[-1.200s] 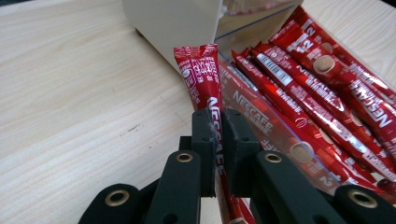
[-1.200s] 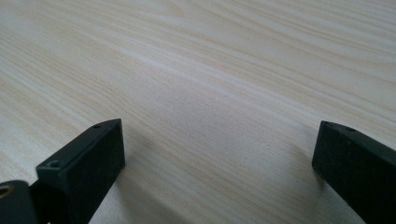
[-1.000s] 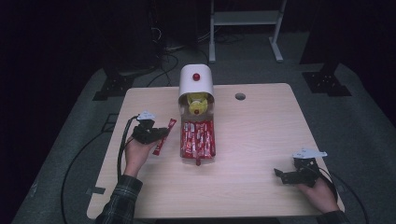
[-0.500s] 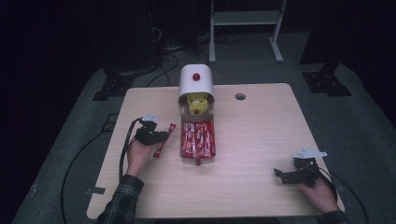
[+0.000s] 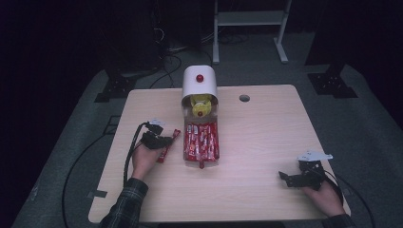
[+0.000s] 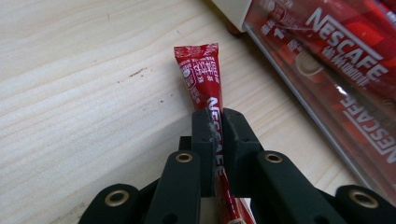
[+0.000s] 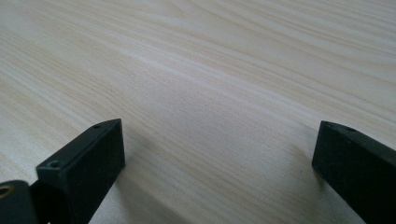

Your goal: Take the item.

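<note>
Pulled back from the tray (image 5: 215,142), my left gripper (image 5: 164,140) clamps the stick (image 6: 201,74) lengthwise; right gripper (image 5: 287,178) rests agape, far off.

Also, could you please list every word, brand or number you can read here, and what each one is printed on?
"NESCAFE": on the red stick sachet clamped in the left tongs.
"NESCAFE": on the sachets in the clear tray beside it.
Small print near the sachet's top: too small to read.
Nothing is legible in the high view.
</note>
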The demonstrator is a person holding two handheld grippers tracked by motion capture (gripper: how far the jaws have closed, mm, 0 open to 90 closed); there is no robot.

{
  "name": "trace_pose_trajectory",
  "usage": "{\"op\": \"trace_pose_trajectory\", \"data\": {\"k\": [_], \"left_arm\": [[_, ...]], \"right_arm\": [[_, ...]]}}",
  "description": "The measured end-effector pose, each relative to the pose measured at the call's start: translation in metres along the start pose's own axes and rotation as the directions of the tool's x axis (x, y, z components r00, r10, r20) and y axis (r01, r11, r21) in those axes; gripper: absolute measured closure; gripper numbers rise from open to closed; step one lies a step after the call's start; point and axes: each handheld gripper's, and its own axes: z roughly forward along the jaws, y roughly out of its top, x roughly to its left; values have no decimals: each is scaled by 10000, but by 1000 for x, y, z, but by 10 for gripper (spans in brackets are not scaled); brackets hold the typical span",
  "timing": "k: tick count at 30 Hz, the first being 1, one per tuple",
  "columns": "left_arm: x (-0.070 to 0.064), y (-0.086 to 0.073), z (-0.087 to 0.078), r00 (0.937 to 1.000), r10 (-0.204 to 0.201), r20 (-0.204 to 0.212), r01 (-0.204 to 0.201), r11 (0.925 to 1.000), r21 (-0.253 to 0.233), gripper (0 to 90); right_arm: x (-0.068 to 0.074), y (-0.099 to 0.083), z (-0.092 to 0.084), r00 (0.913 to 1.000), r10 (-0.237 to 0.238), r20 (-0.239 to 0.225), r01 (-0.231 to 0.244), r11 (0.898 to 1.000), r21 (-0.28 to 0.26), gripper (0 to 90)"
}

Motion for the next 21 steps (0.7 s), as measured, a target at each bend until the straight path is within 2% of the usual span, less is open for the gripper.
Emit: {"op": "trace_pose_trajectory", "data": {"k": [3, 9, 16, 18, 21], "left_arm": [[0, 0, 1, 10000, -27, -7, 27, 10000, -33, 831], [0, 0, 0, 10000, 42, -48, -42, 10000, -26, 737], [-2, 1, -2, 9995, 145, -281, -146, 9999, -62, 518], [-2, 1, -4, 9990, 245, -386, -249, 9996, -106, 432], [-2, 2, -7, 9986, 259, -455, -271, 9993, -264, 352]], "right_arm": [[0, 0, 0, 10000, 7, -3, -7, 10000, 4, 15], [0, 0, 0, 10000, 9, -3, -9, 10000, 4, 15], [0, 0, 0, 10000, 8, -4, -8, 10000, 4, 15], [0, 0, 0, 10000, 11, -3, -11, 10000, 4, 15], [0, 0, 0, 10000, 4, -3, -4, 10000, 4, 15]]}}
